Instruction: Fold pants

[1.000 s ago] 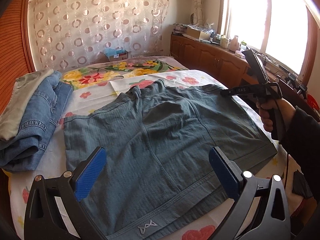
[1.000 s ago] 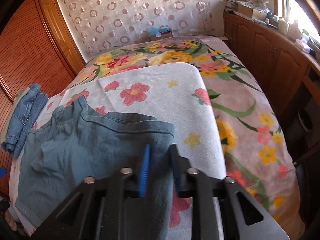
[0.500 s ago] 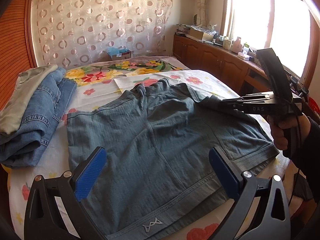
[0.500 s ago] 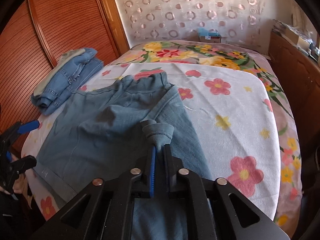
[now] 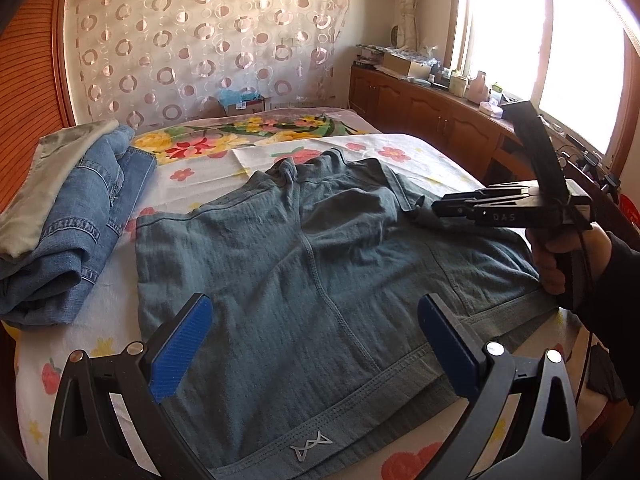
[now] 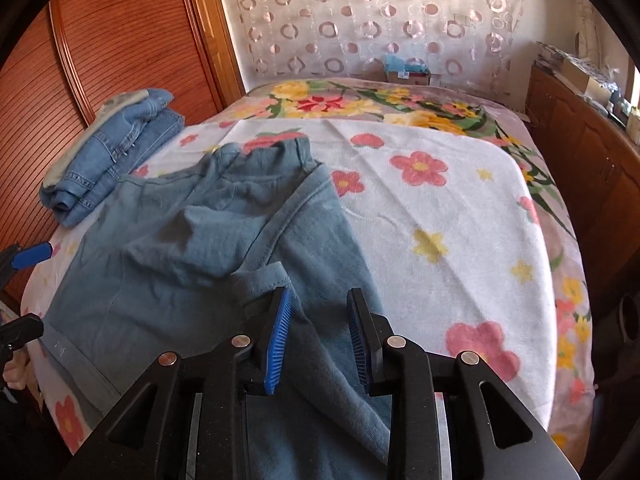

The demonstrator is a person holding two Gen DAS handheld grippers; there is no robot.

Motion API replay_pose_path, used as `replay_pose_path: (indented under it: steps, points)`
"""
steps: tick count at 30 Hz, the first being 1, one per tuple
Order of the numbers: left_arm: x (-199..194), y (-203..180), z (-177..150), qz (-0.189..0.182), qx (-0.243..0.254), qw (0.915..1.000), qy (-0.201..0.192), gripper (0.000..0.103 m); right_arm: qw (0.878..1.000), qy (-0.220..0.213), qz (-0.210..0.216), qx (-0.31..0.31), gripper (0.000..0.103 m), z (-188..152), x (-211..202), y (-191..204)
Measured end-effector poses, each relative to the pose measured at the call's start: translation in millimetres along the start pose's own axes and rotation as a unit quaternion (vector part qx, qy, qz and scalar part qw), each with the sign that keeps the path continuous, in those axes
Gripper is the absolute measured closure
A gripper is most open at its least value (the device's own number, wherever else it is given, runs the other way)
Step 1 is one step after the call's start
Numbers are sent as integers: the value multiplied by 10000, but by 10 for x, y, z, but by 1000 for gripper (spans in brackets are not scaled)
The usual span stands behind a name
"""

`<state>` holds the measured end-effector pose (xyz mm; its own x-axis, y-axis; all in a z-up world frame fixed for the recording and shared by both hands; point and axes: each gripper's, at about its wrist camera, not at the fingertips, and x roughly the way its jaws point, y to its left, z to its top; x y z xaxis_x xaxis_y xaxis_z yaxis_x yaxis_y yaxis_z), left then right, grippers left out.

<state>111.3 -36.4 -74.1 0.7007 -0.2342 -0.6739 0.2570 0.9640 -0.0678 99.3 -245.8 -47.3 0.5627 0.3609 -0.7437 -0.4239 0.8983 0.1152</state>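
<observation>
This is a bedroom in a home. A wide bed (image 6: pixel 460 216) fills most of the room, spread with a flowered blanket (image 6: pixel 400 104) and a white flowered towel (image 6: pixel 440 208) on top. A sheer curtain with ring patterns (image 5: pixel 208 52) hangs on the wall behind the head of the bed, and a small cardboard box (image 5: pixel 244 102) sits just below it. Reddish wooden wardrobe doors (image 6: pixel 120 48) line one side. On the other side a low wooden cabinet (image 5: pixel 432 116) runs under a bright window (image 5: pixel 560 40), its top crowded with bottles, boxes and household odds and ends. Folded jeans (image 5: pixel 72 216) lie stacked on the bed's edge.
</observation>
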Motion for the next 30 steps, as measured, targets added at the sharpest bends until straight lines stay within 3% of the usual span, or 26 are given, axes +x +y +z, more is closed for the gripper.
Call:
replay_pose_path:
  steps: [11,12,13,18,24,30]
  points:
    - [28,70,-27,28,-103,9999,58,0,9979,245,-132,-577,73,296,271,198]
    - [26,70,-28,25,-98,9999,57,0,9982,243,-108,-545,79,321,308,177]
    - [27,73,-26,21,-94,9999,54,0,9985,236,-50,-500,93,350,346,164]
    - [36,109,-51,39,-102,9999,58,0,9992,-306,113,-210,99,422,150,-47]
    - [50,148,-66,46,-170,9998,84,0,9943,-764,-669,339,101,578,-72,-513]
    - [50,145,-72,45,-133,9998,104,0,9838,-459,-1494,877,101,681,165,-1067]
